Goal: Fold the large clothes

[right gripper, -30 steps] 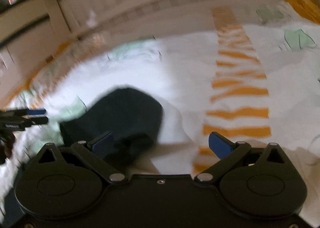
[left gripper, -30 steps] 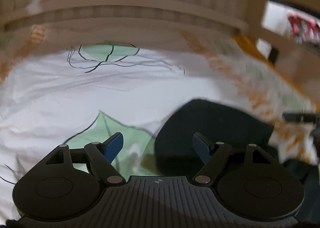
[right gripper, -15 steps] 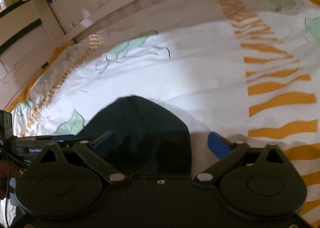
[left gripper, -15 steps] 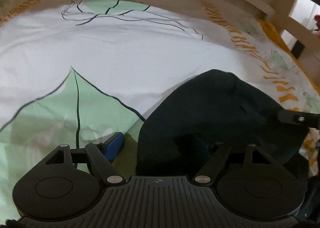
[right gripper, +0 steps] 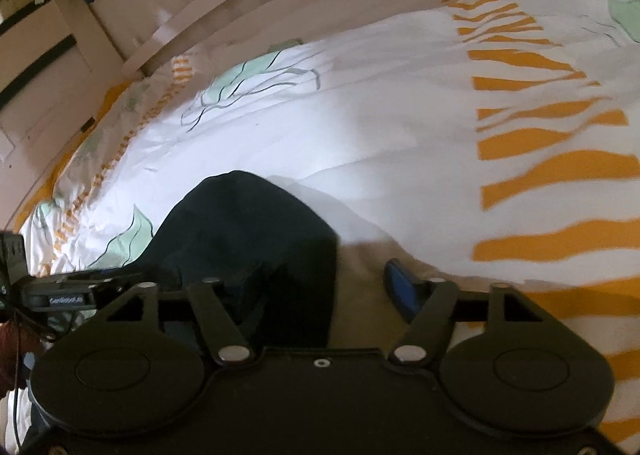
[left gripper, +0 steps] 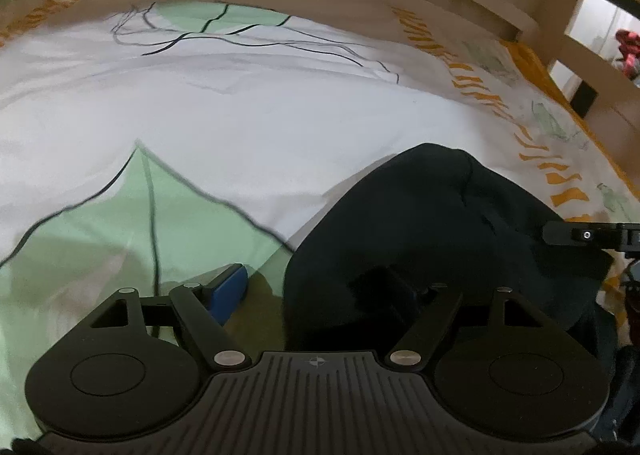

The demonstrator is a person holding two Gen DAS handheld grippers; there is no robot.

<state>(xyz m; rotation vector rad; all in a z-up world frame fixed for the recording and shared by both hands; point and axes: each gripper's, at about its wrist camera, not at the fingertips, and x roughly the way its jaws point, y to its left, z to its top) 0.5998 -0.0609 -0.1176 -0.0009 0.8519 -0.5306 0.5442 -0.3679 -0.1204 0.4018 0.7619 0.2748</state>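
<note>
Fingers of both grippers stood wide w/ nothing clamped, right gripper (right gripper: pixel 324 287) just closing in some: dark garment (left gripper: pixel 440 231) lay on the bedsheet (left gripper: pixel 240 115), its left edge between left gripper (left gripper: pixel 308 287) fingers, its right edge between the right's.

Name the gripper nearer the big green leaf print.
Left: left gripper overlaps the leaf print. Right gripper, jaws just closing around the dark garment edge, sits beyond it by orange stripes.

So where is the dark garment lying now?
The dark garment lies on the white bedsheet with green leaf print, at lower right in the left wrist view and lower left in the right wrist view, beside the orange-striped border.
</note>
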